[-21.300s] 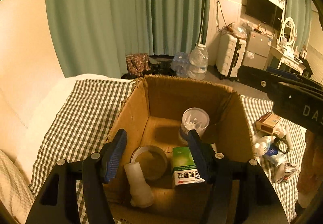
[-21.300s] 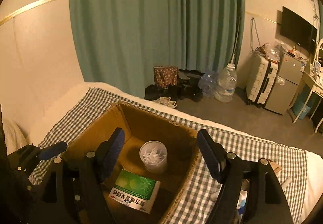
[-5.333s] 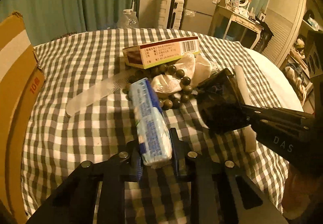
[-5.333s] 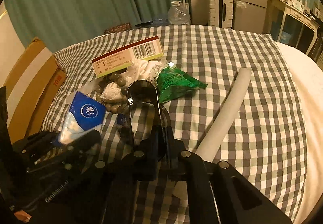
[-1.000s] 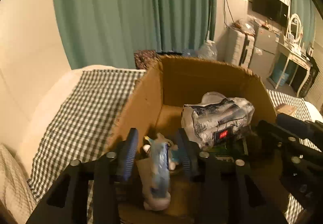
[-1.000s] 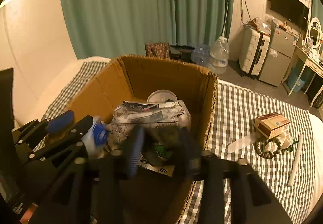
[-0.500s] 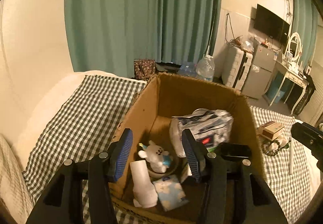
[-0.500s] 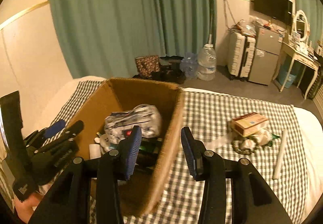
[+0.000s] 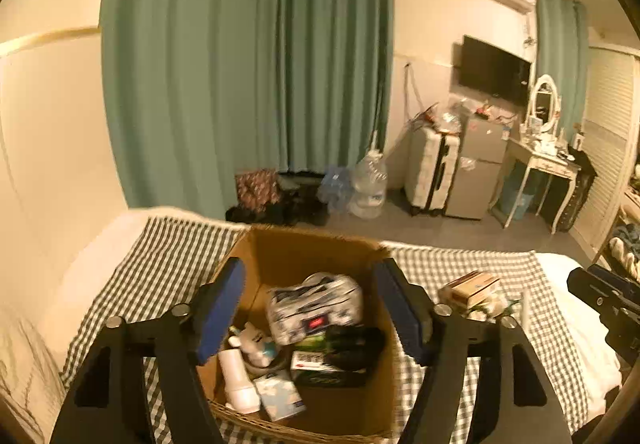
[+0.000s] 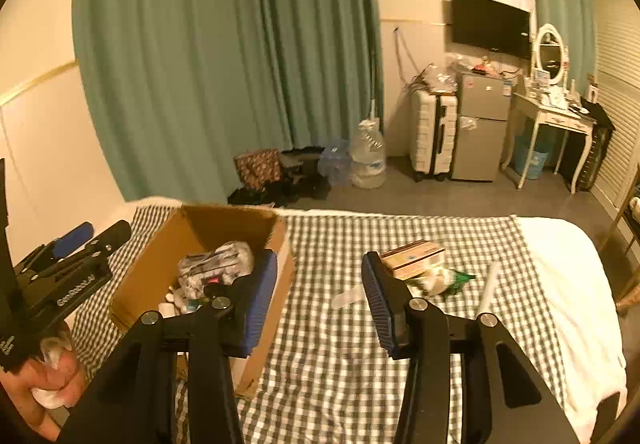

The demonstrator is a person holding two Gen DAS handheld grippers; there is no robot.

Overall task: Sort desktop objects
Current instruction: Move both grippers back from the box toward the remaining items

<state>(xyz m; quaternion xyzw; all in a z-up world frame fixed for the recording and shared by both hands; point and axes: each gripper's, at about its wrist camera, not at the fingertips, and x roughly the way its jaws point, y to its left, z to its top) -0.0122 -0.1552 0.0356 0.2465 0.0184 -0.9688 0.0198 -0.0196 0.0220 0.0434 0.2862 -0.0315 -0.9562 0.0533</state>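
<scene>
The open cardboard box (image 9: 304,248) stands on the checked cloth and holds a tissue pack (image 9: 280,394), a white bottle (image 9: 238,380), a small plush toy (image 9: 252,340), a wrapped bundle (image 9: 316,304) and a black case (image 9: 352,340). Above the box hangs my left gripper (image 9: 312,308), its jaws opening with nothing between them. My right gripper (image 10: 320,300) hovers over the cloth beside the box (image 10: 224,220), its jaws opening, with nothing held. Beyond it on the cloth lie a brown carton (image 10: 412,254), a green packet (image 10: 460,278), a white tube (image 10: 490,284) and a clear strip (image 10: 348,298).
White bedding (image 10: 568,284) borders the checked cloth (image 10: 340,364) on the right. A person's hand (image 10: 48,376) holds the left gripper (image 10: 96,234) at the lower left of the right wrist view. On the floor beyond the bed stand a water jug (image 10: 368,156), a suitcase (image 10: 434,132) and a small fridge (image 10: 482,124).
The tissue pack left the left jaws and now lies in the box. Both grippers rose and drew back; the left jaws widened, and the right gripper swung right over the cloth.
</scene>
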